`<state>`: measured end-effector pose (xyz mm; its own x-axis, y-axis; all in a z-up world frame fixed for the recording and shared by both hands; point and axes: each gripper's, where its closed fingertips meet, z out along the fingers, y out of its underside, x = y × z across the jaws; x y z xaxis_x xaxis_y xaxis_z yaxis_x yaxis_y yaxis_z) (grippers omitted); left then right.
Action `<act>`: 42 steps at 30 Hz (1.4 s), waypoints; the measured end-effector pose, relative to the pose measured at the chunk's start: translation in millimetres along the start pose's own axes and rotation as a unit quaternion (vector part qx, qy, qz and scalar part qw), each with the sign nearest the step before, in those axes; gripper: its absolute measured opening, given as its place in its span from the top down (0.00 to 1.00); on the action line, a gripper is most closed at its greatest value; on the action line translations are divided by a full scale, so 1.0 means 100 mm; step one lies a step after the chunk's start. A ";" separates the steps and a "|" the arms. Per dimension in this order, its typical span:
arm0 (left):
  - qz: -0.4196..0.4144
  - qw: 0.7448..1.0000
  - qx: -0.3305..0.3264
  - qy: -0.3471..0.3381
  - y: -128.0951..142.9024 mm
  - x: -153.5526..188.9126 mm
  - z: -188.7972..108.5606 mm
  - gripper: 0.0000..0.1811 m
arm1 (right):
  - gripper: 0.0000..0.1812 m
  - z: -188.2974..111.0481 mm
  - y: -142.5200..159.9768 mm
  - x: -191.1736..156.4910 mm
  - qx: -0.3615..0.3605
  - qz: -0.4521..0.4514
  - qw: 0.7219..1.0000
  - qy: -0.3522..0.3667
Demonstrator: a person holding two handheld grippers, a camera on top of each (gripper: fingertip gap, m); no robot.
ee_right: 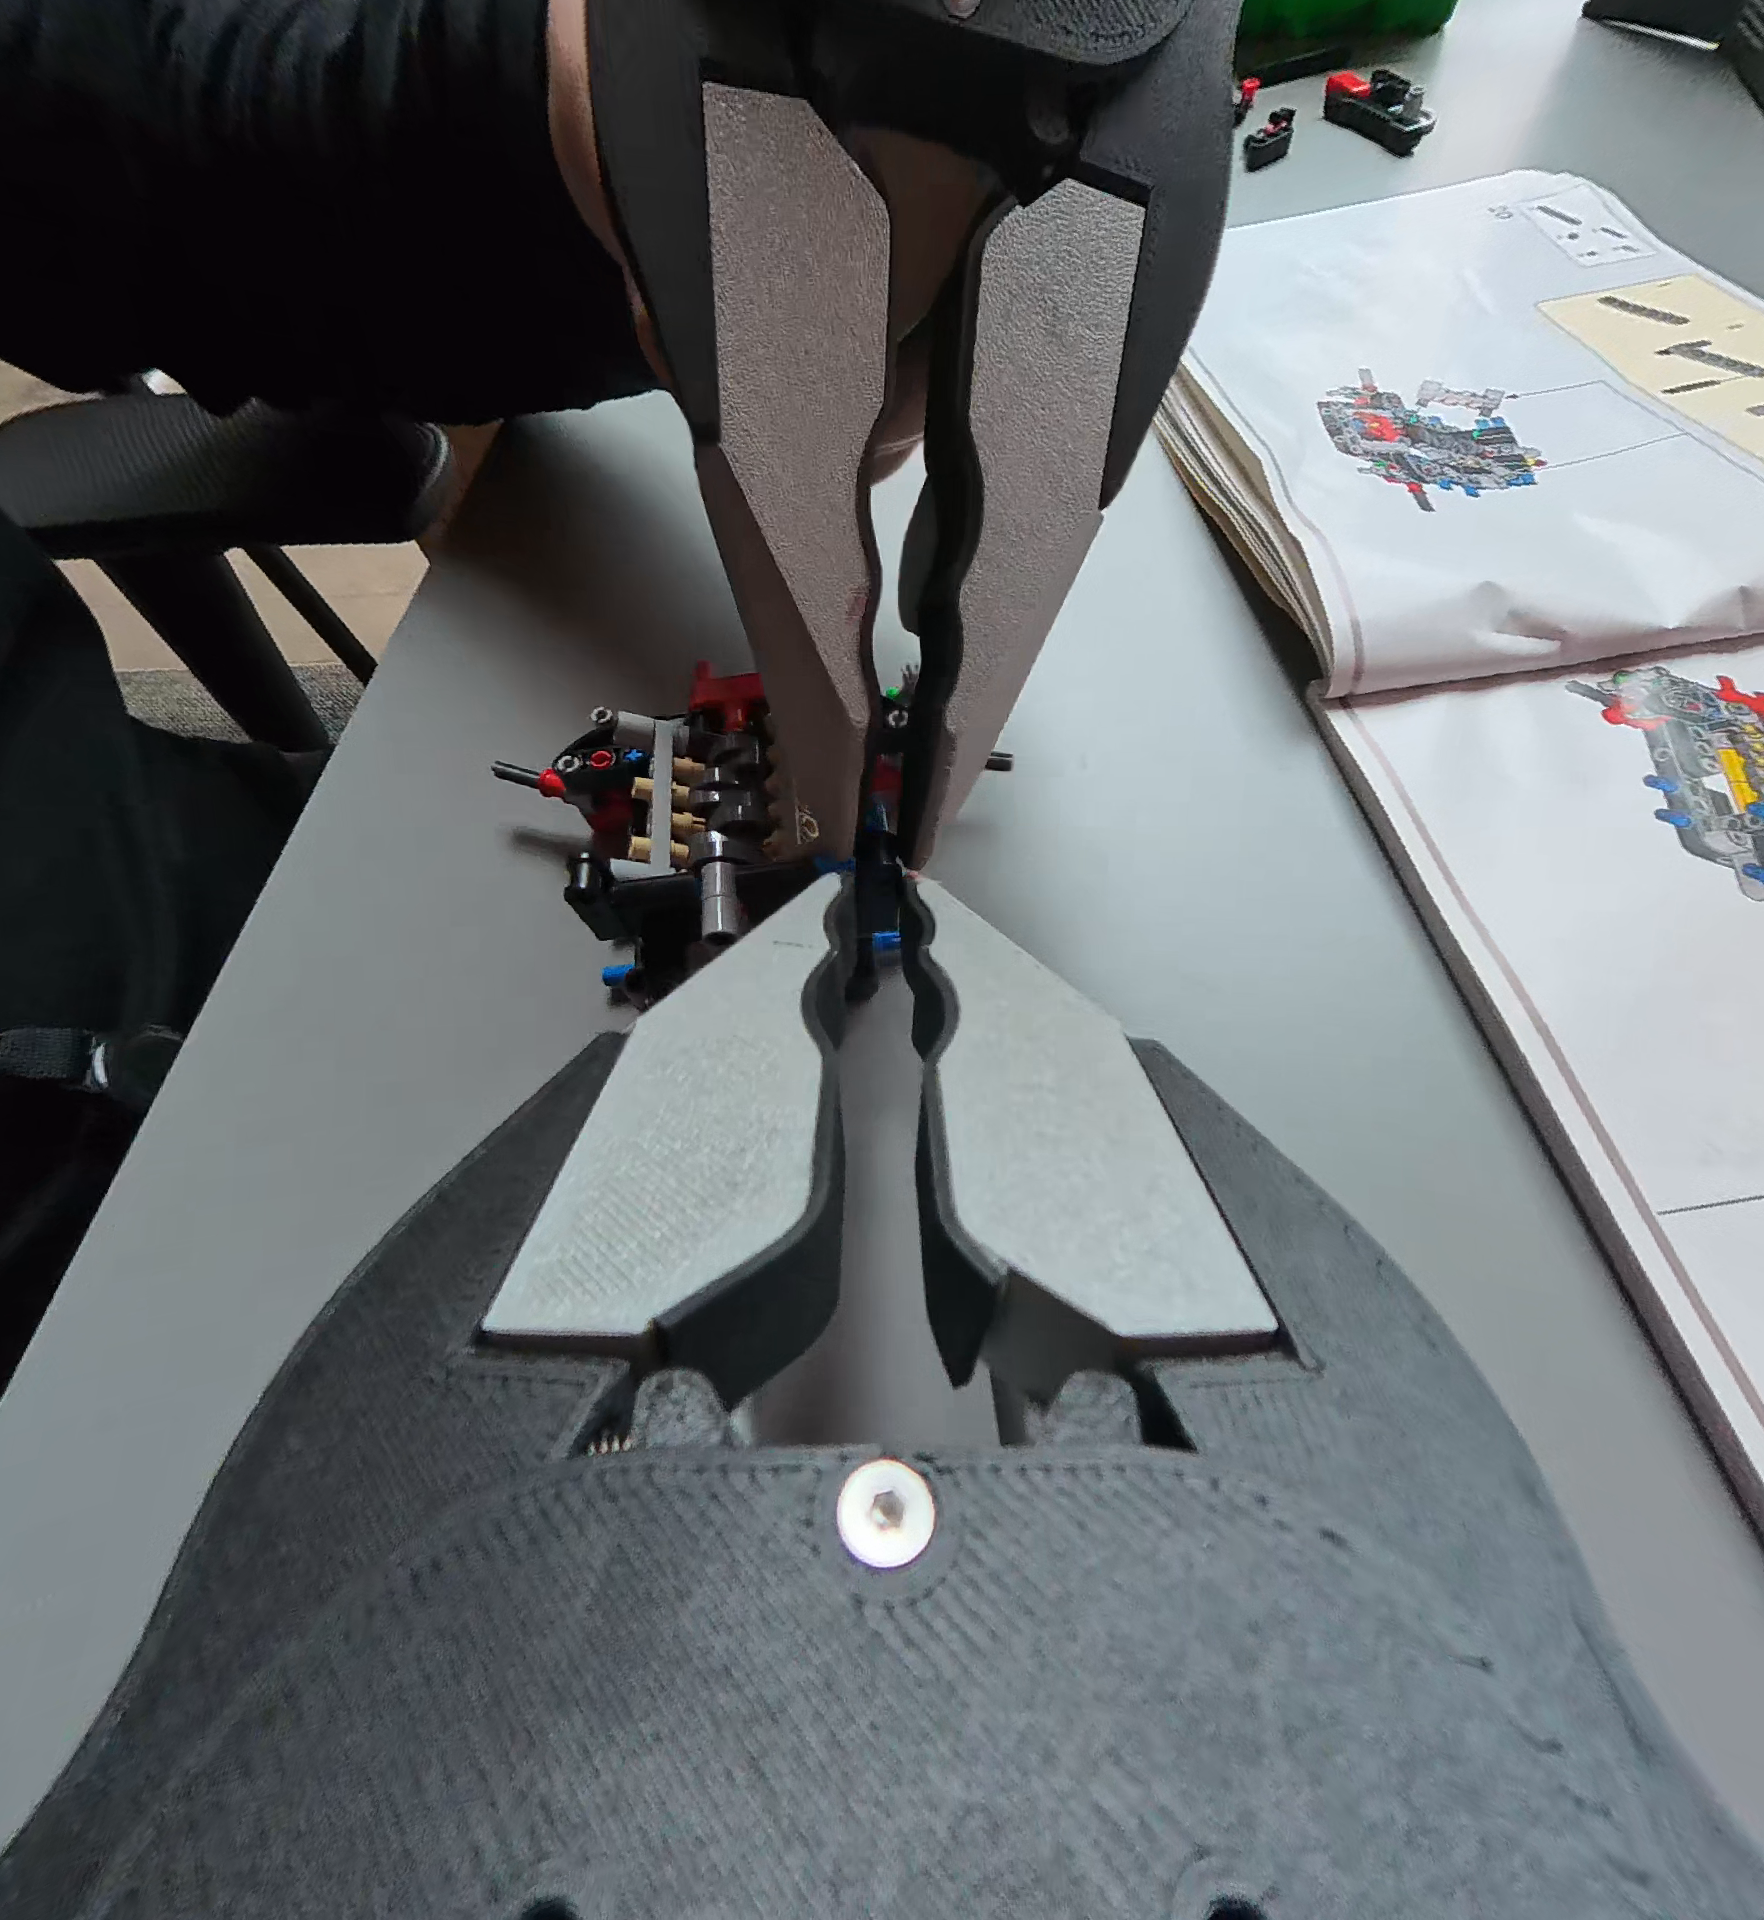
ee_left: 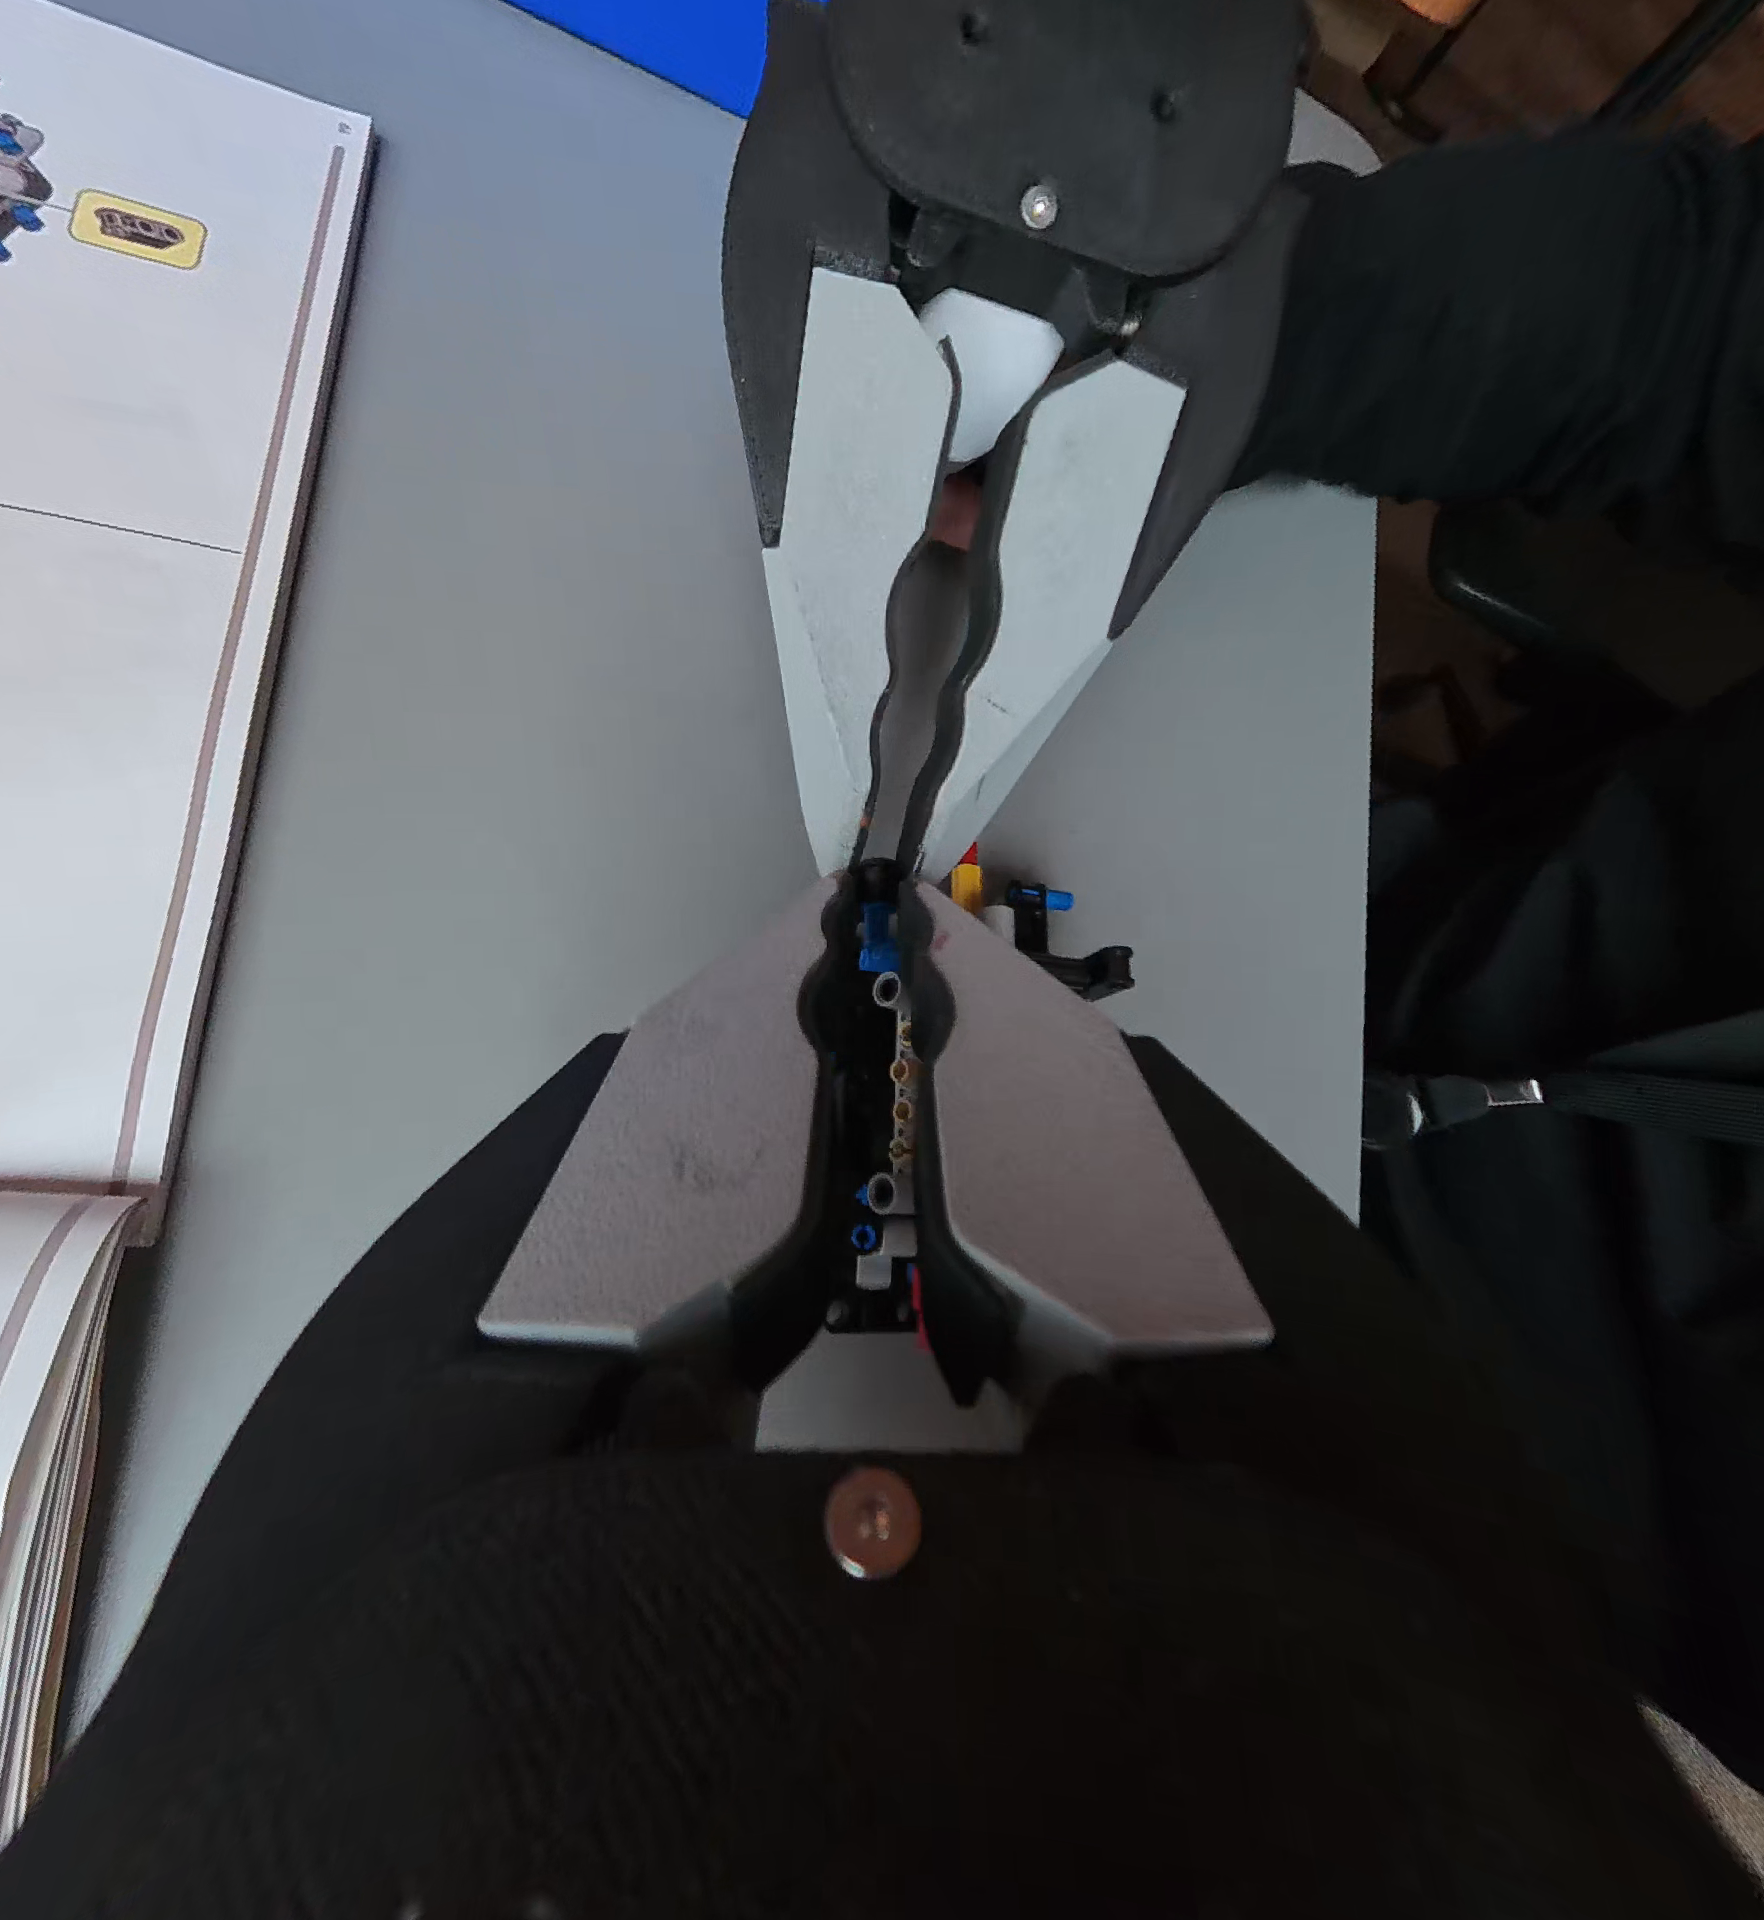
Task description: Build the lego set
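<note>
My left gripper (ee_left: 873, 896) is shut on a partly built lego assembly (ee_left: 897, 1091) of black and grey beams with blue and tan pins. In the right wrist view the assembly (ee_right: 670, 821) sticks out to the left of the left gripper (ee_right: 893, 831), just above the grey table (ee_right: 1117, 883). My right gripper (ee_right: 878, 902) is shut on a small black part with a blue pin (ee_right: 870, 935) and holds it tip to tip against the assembly's end. In the left wrist view the right gripper (ee_left: 888, 857) comes in from the top.
An open instruction booklet (ee_left: 78, 623) lies on the table, on the right in the right wrist view (ee_right: 1584, 520). Loose black and red parts (ee_right: 1377, 104) sit at the far edge beside a green object (ee_right: 1345, 16). The table edge (ee_left: 1366, 831) and a dark chair (ee_right: 182, 478) are close by. Only a small space, under 4 cm, lies between the two pairs of fingers.
</note>
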<state>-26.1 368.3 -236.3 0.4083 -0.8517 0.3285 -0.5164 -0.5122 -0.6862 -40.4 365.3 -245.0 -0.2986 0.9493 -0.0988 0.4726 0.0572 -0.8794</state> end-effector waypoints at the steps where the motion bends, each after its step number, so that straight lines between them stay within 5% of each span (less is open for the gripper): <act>1: -0.005 1.000 -0.002 -0.011 0.01 -0.03 -0.01 0.98 | 0.98 0.00 0.01 0.03 -0.002 -0.001 1.000 0.012; 4: -0.038 0.998 -0.007 -0.040 0.06 -0.03 -0.09 0.89 | 0.98 -0.05 0.03 0.12 -0.003 0.012 0.999 0.031; 15: -0.101 0.992 -0.066 -0.032 0.23 0.38 -0.05 0.96 | 0.98 -0.14 0.06 0.34 0.000 0.019 0.994 0.104; 32: -0.152 0.966 -0.166 -0.130 0.23 0.08 0.00 0.86 | 0.98 -0.34 0.06 0.37 -0.007 -0.014 0.986 0.167; 38: -0.140 0.965 -0.190 -0.117 0.22 0.14 0.09 0.89 | 0.98 -0.41 0.00 0.36 0.002 -0.023 0.984 0.178; 42: -0.054 0.967 -0.241 -0.061 0.22 0.26 0.16 0.91 | 0.98 -0.44 -0.01 0.35 0.006 -0.024 0.983 0.181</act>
<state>-14.5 337.2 -253.2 0.5494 -0.7864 0.2824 -0.7447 -0.6141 -0.2613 -15.2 412.5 -226.9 -0.0045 0.9935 0.1139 0.4552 0.1034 -0.8844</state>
